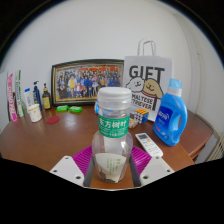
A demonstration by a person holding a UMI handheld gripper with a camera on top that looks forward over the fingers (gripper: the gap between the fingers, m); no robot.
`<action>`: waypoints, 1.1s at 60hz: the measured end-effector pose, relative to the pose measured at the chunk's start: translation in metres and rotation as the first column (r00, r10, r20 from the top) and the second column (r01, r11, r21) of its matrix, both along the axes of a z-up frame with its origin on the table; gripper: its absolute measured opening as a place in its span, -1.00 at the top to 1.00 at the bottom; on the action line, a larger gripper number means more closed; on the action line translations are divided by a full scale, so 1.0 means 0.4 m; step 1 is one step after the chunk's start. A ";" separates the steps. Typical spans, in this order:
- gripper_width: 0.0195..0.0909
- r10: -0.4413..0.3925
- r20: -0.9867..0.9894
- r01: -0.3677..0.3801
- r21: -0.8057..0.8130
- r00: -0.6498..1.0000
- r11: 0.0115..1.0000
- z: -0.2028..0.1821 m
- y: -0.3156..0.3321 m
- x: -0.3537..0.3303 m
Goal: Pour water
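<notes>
The gripper [111, 170] reaches forward level over the table's near edge, its two fingers [68, 168] spread either side of a clear plastic bottle [112, 135], magenta pads facing inward against the bottle's lower body.

- You were working in a home, at a wooden table [40, 140] against a white wall.
- A framed group photo [87, 81], gift bag [147, 78] and detergent jug [170, 115] stood along the frame's middle.

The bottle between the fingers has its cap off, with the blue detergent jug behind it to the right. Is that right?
Not quite. The gripper view shows the bottle with its white cap on, not off. The rest holds: it stands between the gripper's fingers, and the blue detergent jug is behind it to the right.
</notes>
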State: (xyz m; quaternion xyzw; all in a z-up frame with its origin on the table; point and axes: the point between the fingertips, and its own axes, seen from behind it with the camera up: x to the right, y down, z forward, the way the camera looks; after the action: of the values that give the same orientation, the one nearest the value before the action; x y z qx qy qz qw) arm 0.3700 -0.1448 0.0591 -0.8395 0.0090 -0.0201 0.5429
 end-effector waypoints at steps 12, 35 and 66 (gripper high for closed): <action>0.25 -0.001 -0.008 0.001 0.025 1.000 1.000 0.006 0.011 -0.003; 0.38 -0.011 0.247 -0.001 0.048 0.969 0.999 0.164 0.111 -0.046; 0.38 0.074 0.974 -0.177 -0.036 0.213 0.983 0.495 0.553 -0.607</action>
State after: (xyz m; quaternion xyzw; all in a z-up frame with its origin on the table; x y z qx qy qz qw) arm 0.1272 0.0763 0.2572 -0.6184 -0.3979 -0.4937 0.4642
